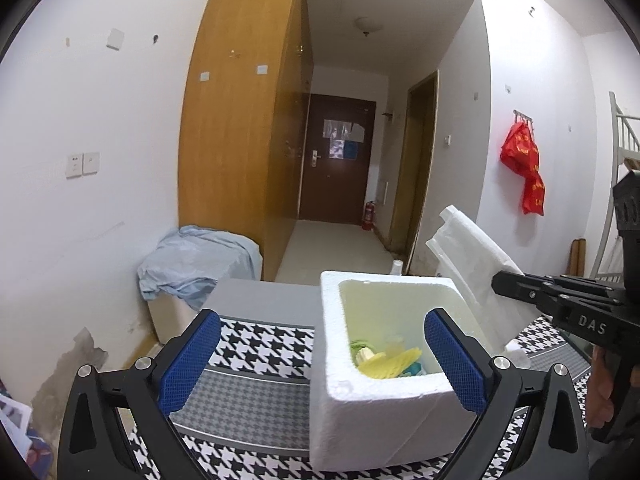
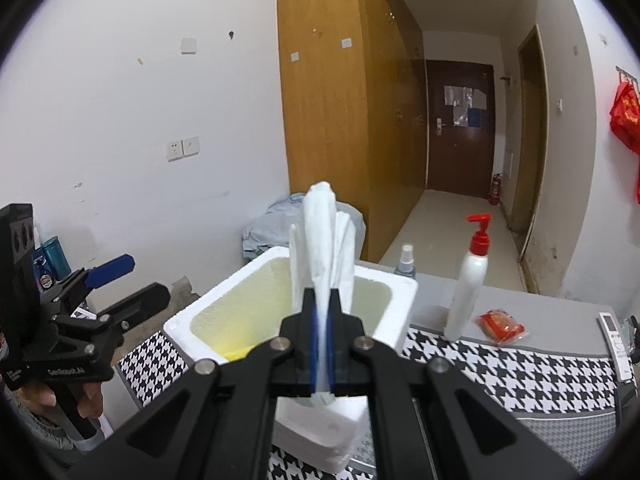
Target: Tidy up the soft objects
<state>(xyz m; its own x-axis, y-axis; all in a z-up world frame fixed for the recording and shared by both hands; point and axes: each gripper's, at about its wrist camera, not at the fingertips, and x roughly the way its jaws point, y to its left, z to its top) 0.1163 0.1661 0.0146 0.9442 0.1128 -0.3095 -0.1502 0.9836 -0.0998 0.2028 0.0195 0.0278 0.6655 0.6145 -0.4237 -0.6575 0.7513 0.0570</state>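
The right gripper [image 2: 320, 344] was closed on a folded white foam sheet [image 2: 324, 240], which stood up between its blue pads above the open white styrofoam box [image 2: 400, 300]. The sheet hid most of the box's inside in this view; only a yellow edge showed at the bottom. The left gripper [image 1: 320, 364] was open, its blue pads [image 1: 188, 360] wide apart and holding nothing, with the box's near corner between them. Only the left wrist view showed the box's contents: a yellow foam net [image 1: 390, 362] and some green and teal things, too small to identify. Only the right wrist view showed a white pump bottle with red top [image 2: 470, 276], a small spray bottle [image 2: 406, 260] partly hidden behind the box, and a red packet [image 2: 500, 326] on the black-and-white houndstooth cloth [image 2: 520, 368].
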